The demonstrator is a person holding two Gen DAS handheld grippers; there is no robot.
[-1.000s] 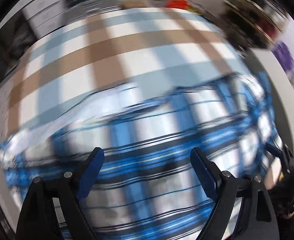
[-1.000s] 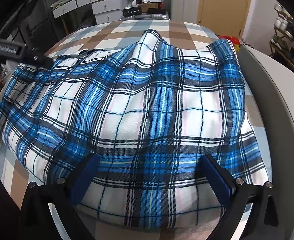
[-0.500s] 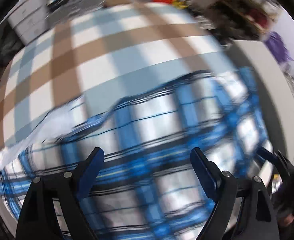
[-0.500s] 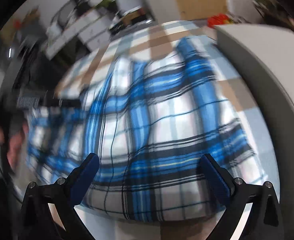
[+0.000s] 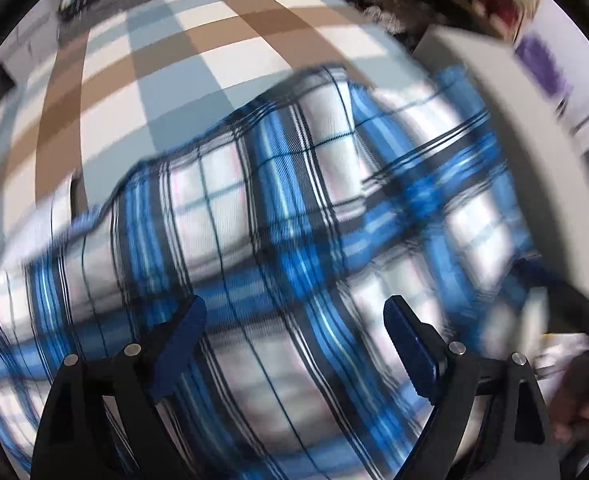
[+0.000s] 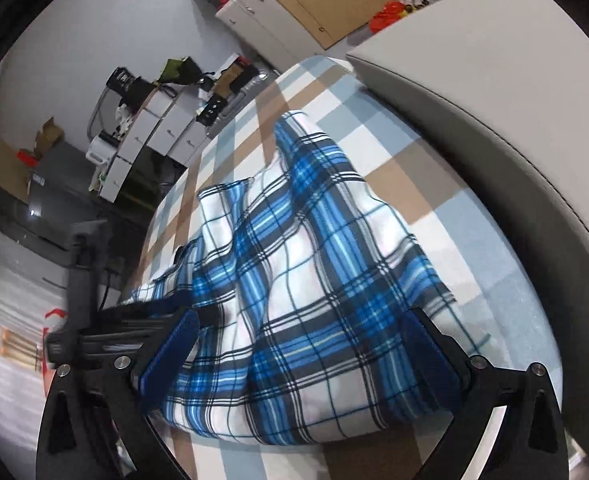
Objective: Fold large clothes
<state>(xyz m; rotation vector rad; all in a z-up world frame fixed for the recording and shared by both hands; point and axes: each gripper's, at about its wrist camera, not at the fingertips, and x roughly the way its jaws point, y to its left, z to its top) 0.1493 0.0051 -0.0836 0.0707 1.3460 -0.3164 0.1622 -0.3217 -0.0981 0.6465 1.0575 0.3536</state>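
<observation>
both grippers hover jaws wide and empty, left gripper opening a touch and right gripper alongside, over the rumpled plaid garment on the checked bedsheet, likely hunting an edge to fold.

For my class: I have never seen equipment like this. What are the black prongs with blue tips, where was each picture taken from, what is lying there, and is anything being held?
There is no robot here: a person carries a hand-held two-finger gripper in each hand, each with a wide-angle camera looking along its fingers. One picture looks past the left gripper, the other past the right gripper. Both hang over a blue plaid garment lying rumpled on a checked bed cover. The left jaws are opening, with nothing between them. The right jaws stand wide apart, gripping nothing. The left gripper also shows at the left edge of the right view.
</observation>
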